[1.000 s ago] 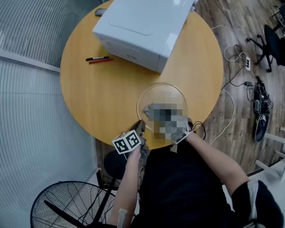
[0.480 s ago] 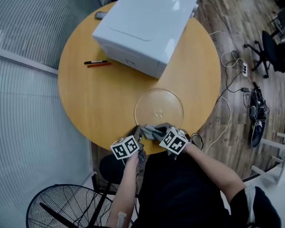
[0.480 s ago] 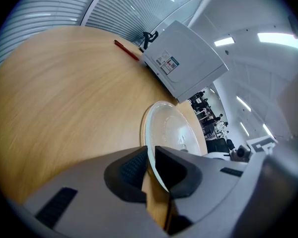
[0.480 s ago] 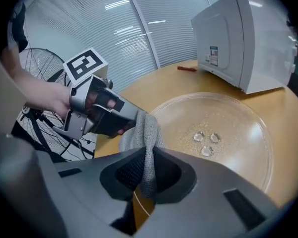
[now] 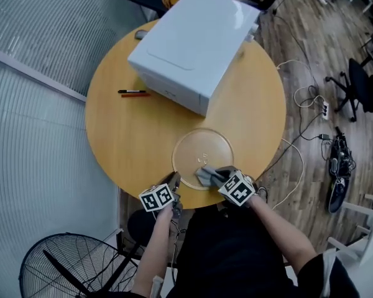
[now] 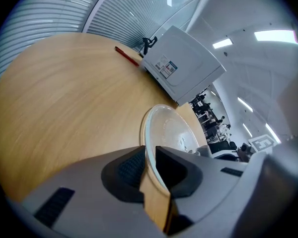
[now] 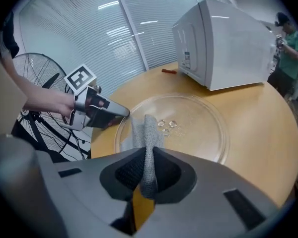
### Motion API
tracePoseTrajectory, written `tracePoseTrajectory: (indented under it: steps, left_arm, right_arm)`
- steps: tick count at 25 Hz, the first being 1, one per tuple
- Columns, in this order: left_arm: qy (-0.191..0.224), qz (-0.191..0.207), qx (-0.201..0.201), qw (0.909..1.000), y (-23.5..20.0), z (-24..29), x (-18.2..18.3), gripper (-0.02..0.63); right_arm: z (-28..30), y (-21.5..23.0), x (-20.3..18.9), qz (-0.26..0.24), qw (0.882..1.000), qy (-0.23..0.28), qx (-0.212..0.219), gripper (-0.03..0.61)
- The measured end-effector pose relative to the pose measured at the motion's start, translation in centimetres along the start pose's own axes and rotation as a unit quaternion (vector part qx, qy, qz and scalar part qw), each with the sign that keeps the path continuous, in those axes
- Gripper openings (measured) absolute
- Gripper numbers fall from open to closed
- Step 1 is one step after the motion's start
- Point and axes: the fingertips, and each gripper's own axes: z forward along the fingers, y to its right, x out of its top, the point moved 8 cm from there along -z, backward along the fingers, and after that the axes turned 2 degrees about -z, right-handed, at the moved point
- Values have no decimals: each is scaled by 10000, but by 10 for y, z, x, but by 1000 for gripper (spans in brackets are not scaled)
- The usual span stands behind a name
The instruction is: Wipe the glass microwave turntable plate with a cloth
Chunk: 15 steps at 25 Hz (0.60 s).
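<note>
The clear glass turntable plate [image 5: 202, 146] lies flat near the front of the round wooden table [image 5: 130, 135]. My left gripper [image 5: 174, 180] sits at the plate's near-left rim. In the left gripper view the plate's rim [image 6: 154, 133] runs between the jaws of that gripper [image 6: 150, 150], which are opening. My right gripper [image 5: 216, 174] is shut on a grey cloth [image 5: 205, 176]. The cloth [image 7: 148, 128] hangs from the right gripper [image 7: 148, 155] onto the near part of the plate [image 7: 203, 125]. A few water drops [image 7: 168, 124] lie at the plate's middle.
A white microwave [image 5: 193, 39] stands on the far half of the table, just behind the plate. Two pens [image 5: 132, 92] lie to its left. A floor fan [image 5: 68, 266] stands at my near left. Cables [image 5: 311, 98] and office chairs are on the floor at right.
My right gripper drew the cloth from the plate's middle back to its near rim, and it now rests just inside that rim. The left gripper stayed at the rim.
</note>
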Motion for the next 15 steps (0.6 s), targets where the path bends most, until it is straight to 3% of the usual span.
tracePoseTrajectory:
  steps: [7,15]
  left_arm:
    - [524,180,298,9980,33,-25,-3,37]
    - [1367,1003,-116,9855,144,-45,21,-2]
  right_arm:
    - [-60,21,16,274,9947,975,-148,44]
    - [-156,43,33,266,9739,2199,-500,44]
